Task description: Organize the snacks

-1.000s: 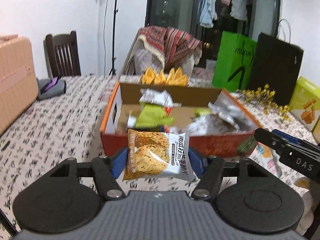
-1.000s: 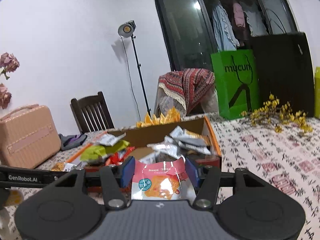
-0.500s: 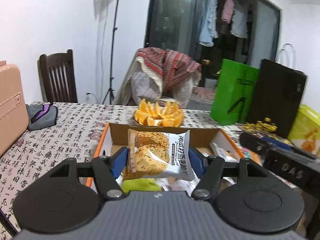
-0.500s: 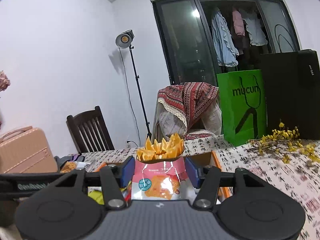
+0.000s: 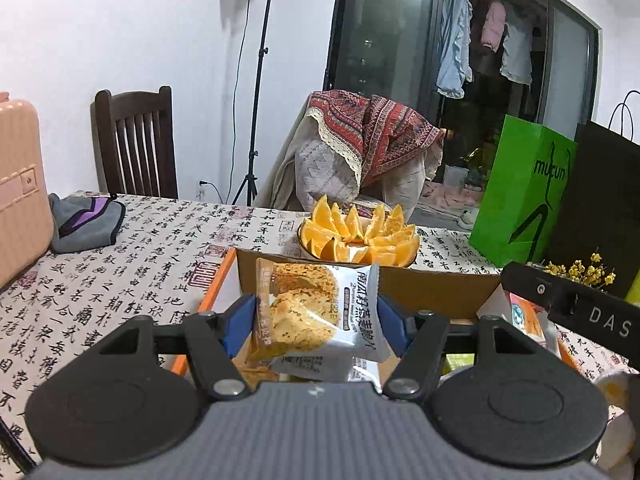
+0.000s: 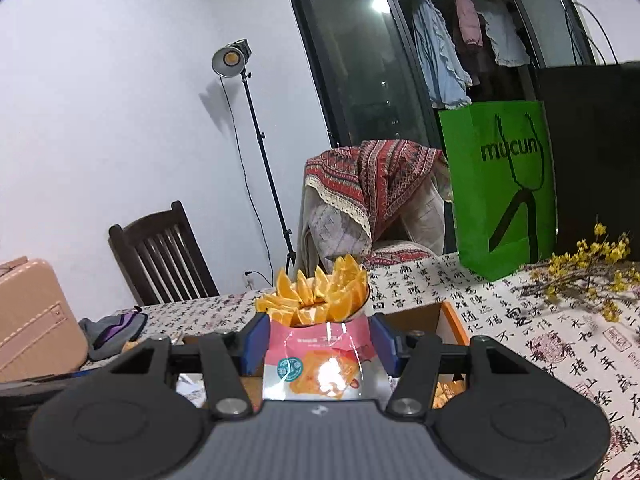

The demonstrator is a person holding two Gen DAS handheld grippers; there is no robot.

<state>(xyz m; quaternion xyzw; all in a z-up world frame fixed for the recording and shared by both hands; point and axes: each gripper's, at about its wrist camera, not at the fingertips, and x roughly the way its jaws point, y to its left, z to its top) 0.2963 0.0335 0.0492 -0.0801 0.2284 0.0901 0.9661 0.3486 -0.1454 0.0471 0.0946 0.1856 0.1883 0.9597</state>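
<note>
Left gripper [image 5: 316, 320] jaws clamp a cracker packet [image 5: 320, 316], right gripper [image 6: 320, 346] jaws a pink packet [image 6: 318, 364], both above the cardboard box [image 5: 432, 288]; a careless release could drop them outside it.

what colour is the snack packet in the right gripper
Pink on top, with an orange snack picture and a teal round badge: the pink snack packet shows best in the right wrist view.
</note>
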